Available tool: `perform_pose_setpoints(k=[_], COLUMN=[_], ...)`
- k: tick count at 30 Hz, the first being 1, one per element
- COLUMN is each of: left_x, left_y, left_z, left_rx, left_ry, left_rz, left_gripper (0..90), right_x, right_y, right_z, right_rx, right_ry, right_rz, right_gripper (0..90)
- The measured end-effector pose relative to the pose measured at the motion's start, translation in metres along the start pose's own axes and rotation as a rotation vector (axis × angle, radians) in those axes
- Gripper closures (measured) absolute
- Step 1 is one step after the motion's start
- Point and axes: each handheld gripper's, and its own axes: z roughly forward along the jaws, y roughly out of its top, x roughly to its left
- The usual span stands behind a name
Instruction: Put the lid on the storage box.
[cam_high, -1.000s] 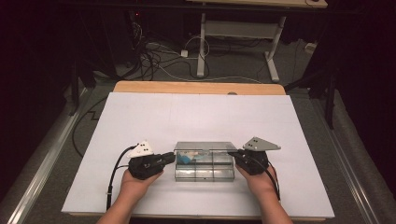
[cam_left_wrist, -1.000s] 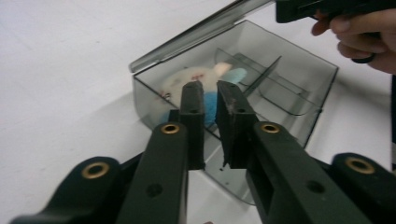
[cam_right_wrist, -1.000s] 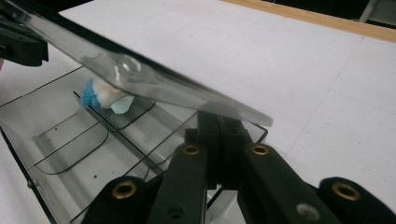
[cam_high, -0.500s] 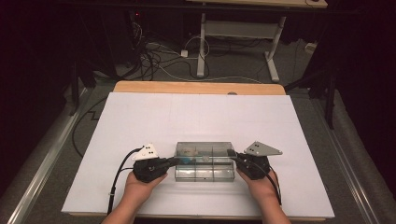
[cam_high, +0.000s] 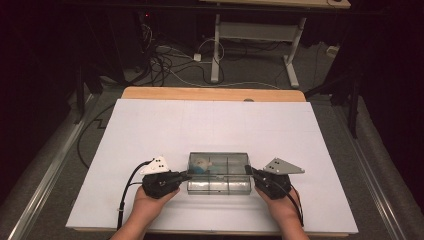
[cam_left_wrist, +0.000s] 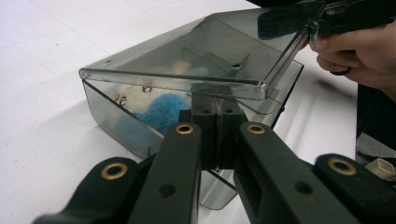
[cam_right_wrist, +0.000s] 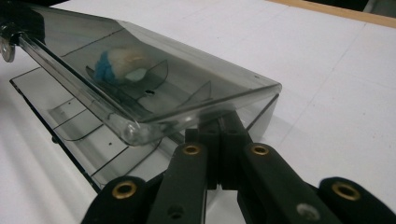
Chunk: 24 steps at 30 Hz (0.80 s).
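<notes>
1. My left gripper (cam_high: 186, 175) sits at the left end of the clear plastic box (cam_high: 218, 172), jaws clenched together, tips under the lid's left edge.
2. My right gripper (cam_high: 248, 171) sits at the box's right end, jaws likewise clenched, tips under the lid's right edge.
3. The box rests on the white table sheet (cam_high: 210, 125), near the front edge and about midway between left and right.
4. The lid (cam_left_wrist: 196, 60) is tilted up from the base, with a gap open on the side towards me. I cannot tell whether the jaws pinch any part of the box.
5. Inside, in a far-left compartment, lies a blue and white fuzzy item (cam_right_wrist: 119, 63).
6. My left hand (cam_high: 150, 202) and right hand (cam_high: 280, 207) hold the grippers from the near side.
</notes>
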Motion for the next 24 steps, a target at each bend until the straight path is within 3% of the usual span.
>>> perform_pose_setpoints(k=[20,24], left_x=[0.0,-0.001], left_y=[-0.008,-0.01], left_z=[0.001,0.002], left_rx=[0.005,0.015], left_ry=[0.008,0.009], left_rz=[0.005,0.009], left_gripper=[87.3,87.3], right_x=[-0.006,-0.009], right_y=[-0.022,-0.027], right_z=[-0.018,-0.023], right_rx=[0.018,0.031], right_ry=[-0.035,-0.04], right_rz=[0.014,0.022], right_gripper=[90.0,86.7])
